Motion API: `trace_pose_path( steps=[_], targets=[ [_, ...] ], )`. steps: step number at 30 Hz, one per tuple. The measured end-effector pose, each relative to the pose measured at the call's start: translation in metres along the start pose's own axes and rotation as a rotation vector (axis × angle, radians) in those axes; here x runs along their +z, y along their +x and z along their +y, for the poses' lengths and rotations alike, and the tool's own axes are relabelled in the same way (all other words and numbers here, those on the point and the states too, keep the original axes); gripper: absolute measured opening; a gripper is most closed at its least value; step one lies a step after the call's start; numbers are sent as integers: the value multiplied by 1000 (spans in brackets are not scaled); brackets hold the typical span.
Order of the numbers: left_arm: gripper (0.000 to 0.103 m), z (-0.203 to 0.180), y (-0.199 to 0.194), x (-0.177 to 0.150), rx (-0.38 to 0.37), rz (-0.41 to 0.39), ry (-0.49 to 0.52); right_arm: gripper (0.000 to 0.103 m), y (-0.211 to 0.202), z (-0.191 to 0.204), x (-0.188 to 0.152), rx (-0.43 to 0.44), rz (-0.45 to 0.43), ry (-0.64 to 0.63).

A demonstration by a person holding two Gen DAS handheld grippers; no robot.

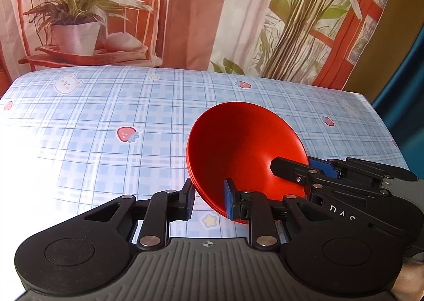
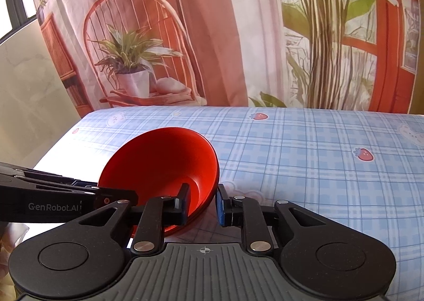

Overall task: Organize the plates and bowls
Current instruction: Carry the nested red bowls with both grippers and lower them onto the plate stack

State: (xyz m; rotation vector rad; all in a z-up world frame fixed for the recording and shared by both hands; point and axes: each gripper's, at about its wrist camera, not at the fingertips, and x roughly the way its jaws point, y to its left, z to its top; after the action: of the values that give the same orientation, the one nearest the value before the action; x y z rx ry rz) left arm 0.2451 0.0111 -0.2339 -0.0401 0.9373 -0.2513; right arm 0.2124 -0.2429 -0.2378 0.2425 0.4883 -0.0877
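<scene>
Left wrist: red bowls (image 1: 243, 147) (stack, maybe 3) tilted; left gripper (image 1: 209, 200) & right gripper (image 2: 202, 204) both straddle rim w/ narrow gap, prob. to steady the lift.

Black gripper (image 1: 209, 199), blue pads (image 1: 228, 201), silver rivets

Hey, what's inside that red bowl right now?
No food or dishes: the red bowl is tilted, its inside bare except one finger of each gripper, left and right, over the rim. Layered edges suggest bowls nested beneath, hidden.

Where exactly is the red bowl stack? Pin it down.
The red bowl stack is tilted above the plaid tablecloth, its rim between the jaws of both the left gripper and right gripper.
</scene>
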Motion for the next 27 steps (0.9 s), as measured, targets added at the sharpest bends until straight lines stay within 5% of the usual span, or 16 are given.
trace_pose_path(
  steps=[13,27],
  targets=[
    [25,3,-80,-23,52,-58,-8,18,-56,44,-5,86,-62,-33],
    [25,19,-148,-89,56,-66,-73,17,-107,91,-54,161,-32,-71]
  ],
)
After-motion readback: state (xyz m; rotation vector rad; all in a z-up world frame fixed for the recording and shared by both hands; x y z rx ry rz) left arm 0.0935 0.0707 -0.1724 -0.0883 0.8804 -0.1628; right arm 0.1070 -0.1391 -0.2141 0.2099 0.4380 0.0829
